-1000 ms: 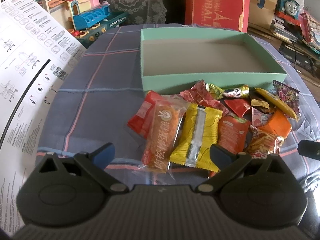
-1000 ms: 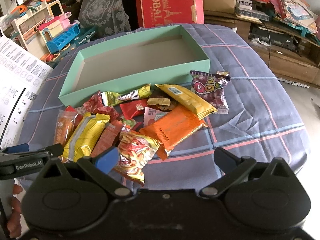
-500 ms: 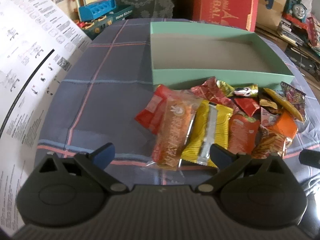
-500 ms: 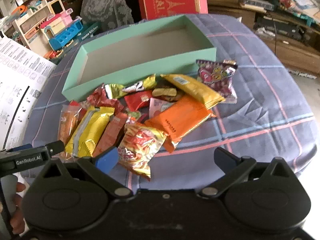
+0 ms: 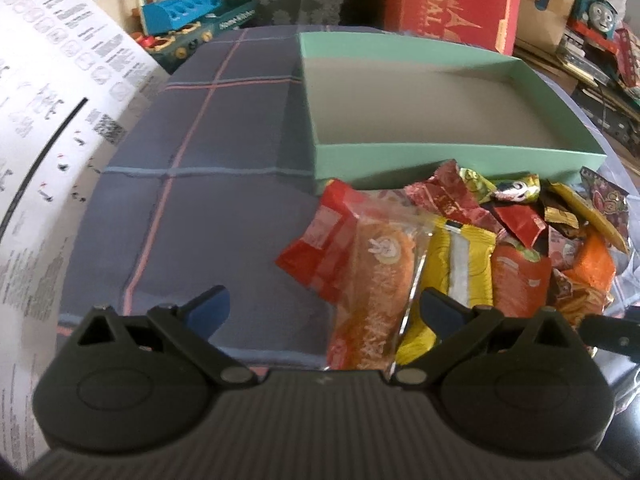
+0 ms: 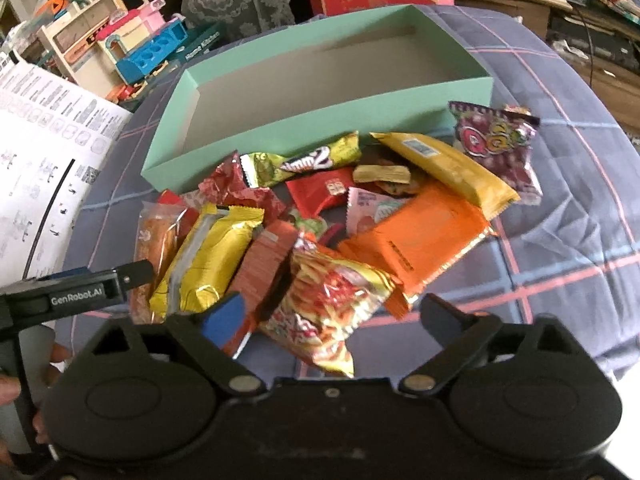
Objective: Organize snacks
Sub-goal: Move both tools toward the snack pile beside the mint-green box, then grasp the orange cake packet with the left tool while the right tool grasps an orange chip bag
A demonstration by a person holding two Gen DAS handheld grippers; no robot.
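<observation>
A pile of wrapped snacks lies in front of an empty mint-green box on a plaid cloth. My left gripper is open, low over the pile's left end. A clear-wrapped orange cake packet lies between its fingers, untouched, with a yellow packet beside it. My right gripper hangs over the pile's near edge with its jaws closing. A red-and-yellow chips bag sits between them, and the pads do not press on it. An orange packet lies just beyond.
A large printed paper sheet lies at the left. Toy sets, a red carton and shelves of clutter stand behind the table. The left gripper's finger reaches into the right wrist view; a hand holds it.
Both grippers have come forward and down toward the pile, so the snacks look larger. The right gripper's fingers stand slightly closer together than before.
</observation>
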